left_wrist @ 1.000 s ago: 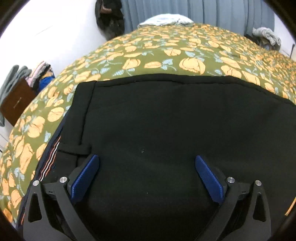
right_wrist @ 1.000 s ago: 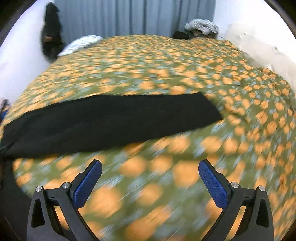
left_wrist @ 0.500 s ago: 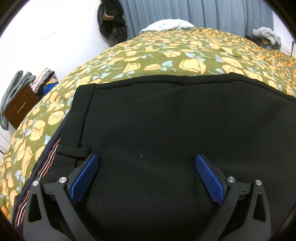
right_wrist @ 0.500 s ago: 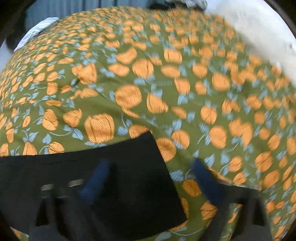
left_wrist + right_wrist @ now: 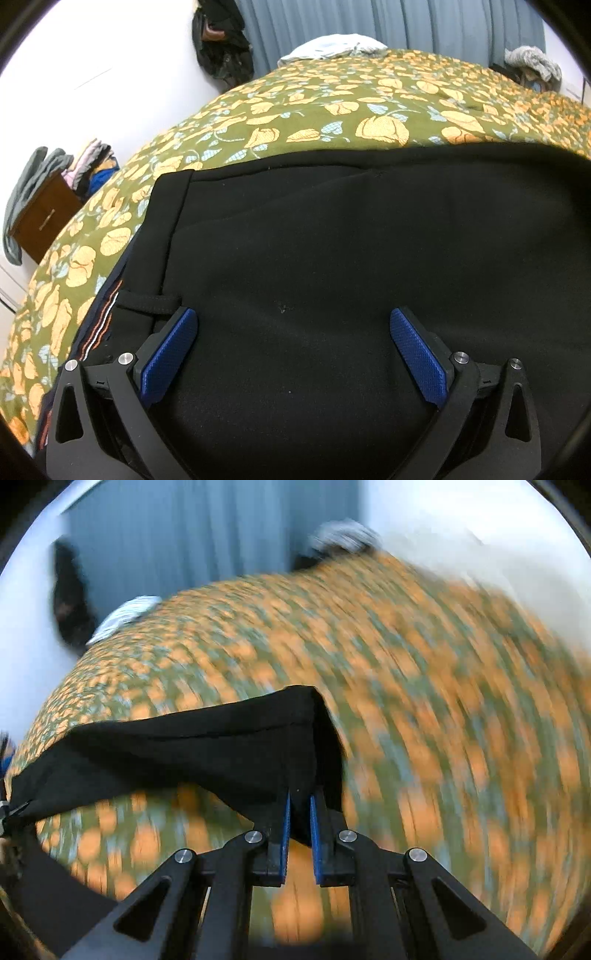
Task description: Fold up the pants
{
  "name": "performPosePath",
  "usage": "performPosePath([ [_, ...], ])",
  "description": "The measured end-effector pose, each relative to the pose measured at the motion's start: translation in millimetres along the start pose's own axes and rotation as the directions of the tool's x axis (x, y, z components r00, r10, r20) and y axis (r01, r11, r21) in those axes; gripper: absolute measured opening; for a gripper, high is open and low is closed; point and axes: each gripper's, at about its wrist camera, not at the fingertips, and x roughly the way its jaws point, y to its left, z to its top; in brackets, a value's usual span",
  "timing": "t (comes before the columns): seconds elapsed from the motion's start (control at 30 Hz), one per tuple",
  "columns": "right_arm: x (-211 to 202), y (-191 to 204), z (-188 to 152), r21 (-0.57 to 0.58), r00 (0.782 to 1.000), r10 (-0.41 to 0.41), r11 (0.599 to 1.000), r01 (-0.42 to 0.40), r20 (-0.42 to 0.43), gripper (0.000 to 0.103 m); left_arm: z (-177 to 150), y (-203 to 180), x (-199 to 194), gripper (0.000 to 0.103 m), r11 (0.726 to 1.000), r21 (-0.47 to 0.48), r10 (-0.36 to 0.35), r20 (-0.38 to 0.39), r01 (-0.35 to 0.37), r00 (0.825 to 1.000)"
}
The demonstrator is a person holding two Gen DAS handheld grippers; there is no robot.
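Observation:
Black pants (image 5: 332, 240) lie flat on a bed, their waistband with a striped inner lining (image 5: 103, 321) at the left. My left gripper (image 5: 291, 347) is open and hovers just over the waist end of the pants. In the right wrist view my right gripper (image 5: 298, 801) is shut on the leg hem of the pants (image 5: 221, 746) and holds that end lifted above the bed. The cloth hangs from it in a slack sheet toward the left. This view is blurred by motion.
The bed has an olive cover with orange flowers (image 5: 369, 110). A wooden nightstand with piled clothes (image 5: 48, 206) stands left of the bed. A pillow (image 5: 332, 46) and grey curtains are at the far end. Clothes (image 5: 532, 62) lie at the far right.
My right gripper went down to the leg hem, closed on it and lifted it off the bed. My left gripper stayed open over the waist and barely moved.

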Motion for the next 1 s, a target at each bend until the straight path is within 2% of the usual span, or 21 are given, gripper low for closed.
performPosePath([
  [0.03, -1.4, -8.7, -20.0, 0.052, 0.999, -0.021, 0.998, 0.023, -0.041, 0.026, 1.4, -1.1, -0.8, 0.103, 1.0, 0.008, 0.01, -0.008, -0.01, 1.0],
  [0.07, -9.1, -15.1, -41.5, 0.112, 0.996, -0.063, 0.991, 0.07, -0.06, 0.052, 2.5, -2.0, -1.7, 0.103, 1.0, 0.014, 0.018, -0.015, -0.018, 1.0],
  [0.1, -19.7, -16.0, -54.9, 0.146, 0.993, -0.106, 0.983, 0.113, -0.054, 0.061, 3.9, -2.8, -3.2, 0.103, 0.999, 0.02, 0.029, -0.026, -0.028, 0.999],
  [0.13, -36.7, -11.9, -68.2, 0.176, 0.991, -0.13, 0.976, 0.132, -0.021, 0.068, 5.3, -3.1, -4.7, 0.103, 0.999, 0.026, 0.037, -0.035, -0.036, 0.999],
  [0.23, -77.3, 27.6, -84.9, 0.155, 0.992, -0.098, 0.984, 0.085, 0.076, 0.077, 9.5, -7.3, -16.6, 0.102, 0.994, 0.082, 0.073, -0.086, -0.066, 0.994],
  [0.27, -85.9, 46.1, -88.2, 0.135, 0.992, -0.075, 0.989, 0.062, 0.098, 0.083, 9.8, -8.7, -24.2, 0.102, 0.993, 0.101, 0.073, -0.114, -0.062, 0.991],
  [0.3, -91.4, 70.4, -92.6, 0.103, 0.993, -0.028, 0.995, 0.016, 0.114, 0.086, 7.7, -8.5, -37.0, 0.102, 0.994, 0.102, 0.043, -0.136, -0.029, 0.99],
  [0.37, -93.6, 126.0, -103.0, 0.005, 0.99, 0.091, 0.996, -0.092, 0.107, 0.089, -4.0, -3.5, -69.5, 0.102, 0.994, 0.064, -0.083, -0.145, 0.093, 0.986],
  [0.4, -90.0, 160.9, -114.0, -0.059, 0.985, 0.158, 0.986, -0.154, 0.075, 0.089, -15.6, -0.6, -89.6, 0.102, 0.986, 0.039, -0.155, -0.137, 0.161, 0.978],
  [0.43, -83.2, 183.8, -121.8, -0.095, 0.981, 0.191, 0.978, -0.187, 0.044, 0.089, -27.0, 0.5, -103.6, 0.102, 0.979, 0.031, -0.195, -0.131, 0.2, 0.972],
  [0.47, -74.0, 206.0, -129.6, -0.126, 0.976, 0.217, 0.969, -0.214, 0.008, 0.089, -43.4, -1.1, -117.4, 0.103, 0.971, 0.039, -0.228, -0.129, 0.234, 0.965],
  [0.53, -48.2, 245.4, -149.3, -0.166, 0.969, 0.239, 0.955, -0.247, -0.069, 0.089, -73.8, -12.8, -126.3, 0.103, 0.965, 0.091, -0.233, -0.147, 0.248, 0.961],
  [0.6, -19.9, 270.6, -169.0, -0.22, 0.975, 0.189, 0.952, -0.212, -0.121, 0.089, -99.5, -27.9, -119.1, 0.103, 0.956, 0.167, -0.21, -0.179, 0.24, 0.961],
  [0.63, -1.4, 280.9, -179.6, -0.25, 0.975, 0.128, 0.953, -0.171, -0.179, 0.089, -109.6, -30.7, -117.7, 0.103, 0.956, 0.186, -0.202, -0.147, 0.227, 0.968],
  [0.67, 4.1, 286.1, -186.2, -0.269, 0.978, 0.101, 0.952, -0.148, -0.182, 0.093, -116.3, -30.4, -120.2, 0.103, 0.956, 0.19, -0.209, -0.09, 0.223, 0.974],
  [0.73, 3.2, 291.9, -189.6, -0.306, 0.988, 0.046, 0.948, -0.09, -0.149, 0.103, -119.8, -31.2, -118.0, 0.103, 0.957, 0.185, -0.215, -0.07, 0.224, 0.974],
  [0.87, 10.7, 291.6, -188.6, -0.286, 0.981, 0.044, 0.953, -0.099, -0.191, 0.103, -120.7, -33.3, -114.5, 0.103, 0.955, 0.187, -0.223, -0.067, 0.232, 0.972],
  [1.0, 10.2, 285.4, -191.8, -0.301, 0.987, 0.05, 0.949, -0.096, -0.155, 0.103, -120.6, -33.3, -113.8, 0.102, 0.955, 0.192, -0.22, -0.049, 0.226, 0.974],
])
